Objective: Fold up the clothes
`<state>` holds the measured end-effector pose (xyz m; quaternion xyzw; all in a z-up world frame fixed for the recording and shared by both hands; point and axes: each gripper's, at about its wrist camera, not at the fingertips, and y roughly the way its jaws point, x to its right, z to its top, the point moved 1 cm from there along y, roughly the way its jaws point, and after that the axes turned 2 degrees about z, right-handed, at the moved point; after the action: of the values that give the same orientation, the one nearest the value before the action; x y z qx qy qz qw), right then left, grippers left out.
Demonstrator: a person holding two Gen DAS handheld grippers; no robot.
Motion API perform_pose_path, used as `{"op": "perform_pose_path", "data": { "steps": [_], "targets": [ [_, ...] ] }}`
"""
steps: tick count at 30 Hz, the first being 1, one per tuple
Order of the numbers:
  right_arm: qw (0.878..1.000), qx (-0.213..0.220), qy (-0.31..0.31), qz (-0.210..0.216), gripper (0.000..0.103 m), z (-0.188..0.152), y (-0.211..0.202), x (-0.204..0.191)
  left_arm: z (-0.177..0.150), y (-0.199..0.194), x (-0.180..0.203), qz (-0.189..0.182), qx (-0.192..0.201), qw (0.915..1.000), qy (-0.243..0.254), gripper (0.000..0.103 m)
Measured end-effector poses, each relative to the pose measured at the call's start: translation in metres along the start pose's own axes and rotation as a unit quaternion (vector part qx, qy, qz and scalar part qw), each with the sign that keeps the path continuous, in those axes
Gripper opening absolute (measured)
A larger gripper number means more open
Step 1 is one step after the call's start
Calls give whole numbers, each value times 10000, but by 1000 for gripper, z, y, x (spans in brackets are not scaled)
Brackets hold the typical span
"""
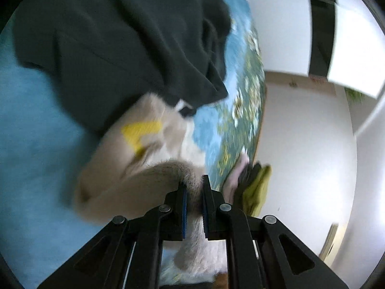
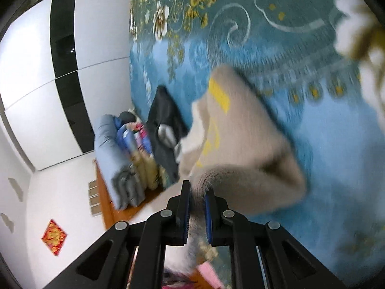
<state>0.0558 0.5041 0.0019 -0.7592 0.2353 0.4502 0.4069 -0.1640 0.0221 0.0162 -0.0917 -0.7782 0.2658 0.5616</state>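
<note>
A fuzzy beige sweater (image 1: 134,168) with yellow markings lies bunched on a blue floral bedspread (image 1: 36,144). My left gripper (image 1: 193,183) is shut on a fold of the sweater. A dark green garment (image 1: 115,48) lies just beyond it, overlapping the sweater's far end. In the right wrist view my right gripper (image 2: 198,187) is shut on another edge of the same beige sweater (image 2: 240,139), which hangs lifted over the bedspread (image 2: 324,144). Both views are motion-blurred.
A dark garment (image 2: 163,120) and a stack of folded clothes with a grey-blue roll (image 2: 113,156) sit at the bed's edge. Pink, dark and green clothes (image 1: 252,185) lie at the other edge. White wardrobes (image 2: 36,84) and white walls stand beyond.
</note>
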Motion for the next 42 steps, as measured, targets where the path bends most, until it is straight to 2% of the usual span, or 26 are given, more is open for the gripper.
{"op": "perform_pose_path", "data": {
  "steps": [2, 6, 8, 9, 10, 12, 13, 15, 17, 20, 22, 23, 26, 28, 29, 30, 31, 33, 36, 40, 42],
  "targets": [
    [9998, 98, 158, 104, 12, 13, 5, 12, 10, 18, 1, -104, 17, 9996, -269, 10],
    [9972, 119, 555, 479, 15, 33, 13, 38, 19, 14, -6, -323, 199, 9975, -601, 16],
    [9976, 69, 492, 486, 17, 42, 16, 41, 23, 12, -10, -433, 289, 9957, -766, 24],
    [9976, 66, 466, 509, 21, 45, 17, 41, 25, 11, -12, -487, 335, 9946, -849, 27],
    [9974, 75, 451, 551, 22, 47, 18, 42, 27, 10, -14, -542, 380, 9934, -932, 36],
    [9958, 172, 479, 757, 36, 51, 17, 42, 29, -3, -15, -707, 605, 9910, -961, 41],
    [9951, 230, 435, 861, 39, 52, 17, 40, 29, -8, -12, -566, 691, 9928, -792, 42],
    [9943, 420, 240, 948, 48, 55, 12, 33, 25, -13, -1, 55, 771, 9968, -201, 42],
    [9951, 720, -59, 670, 48, 58, 5, 25, 16, -7, 14, 818, 700, 9927, 552, 42],
    [9950, 892, -310, 331, 48, 61, 2, 21, 0, 14, 31, 1807, 551, 9697, 1550, 42],
    [9961, 748, -363, 285, 48, 61, 6, 20, -11, 31, 37, 2275, 426, 9505, 2074, 42],
    [9972, 584, -404, 215, 48, 59, 13, 19, -14, 38, 37, 2428, 373, 9440, 2202, 42],
    [9974, 281, -634, -219, 48, 52, 28, 16, -15, 56, 26, 2584, 251, 9431, 2079, 42],
    [9950, 143, -827, -546, 49, 47, 35, 14, -10, 56, 20, 2565, 297, 9466, 1929, 41],
    [9928, 151, -981, -666, 43, 45, 36, 9, -10, 55, 20, 2536, 365, 9482, 1881, 39],
    [9903, 158, -1127, -790, 31, 43, 36, 5, -12, 52, 20, 2538, 422, 9478, 1882, 34],
    [9877, 164, -1251, -927, 23, 41, 35, 3, -14, 50, 20, 2557, 443, 9464, 1922, 23],
    [9853, 191, -1345, -1033, 16, 37, 35, 1, -16, 46, 23, 2526, 482, 9447, 2038, 17],
    [9840, 305, -1312, -1165, 15, 38, 35, 1, -18, 43, 24, 2429, 563, 9457, 2086, 15],
    [9824, 261, -1211, -1398, 15, 39, 34, 13, -13, 50, 9, 2503, 487, 9480, 1903, 16],
    [9820, 256, -1241, -1402, 15, 38, 35, 12, -11, 53, 7, 2570, 402, 9458, 1944, 18]
  ]
}}
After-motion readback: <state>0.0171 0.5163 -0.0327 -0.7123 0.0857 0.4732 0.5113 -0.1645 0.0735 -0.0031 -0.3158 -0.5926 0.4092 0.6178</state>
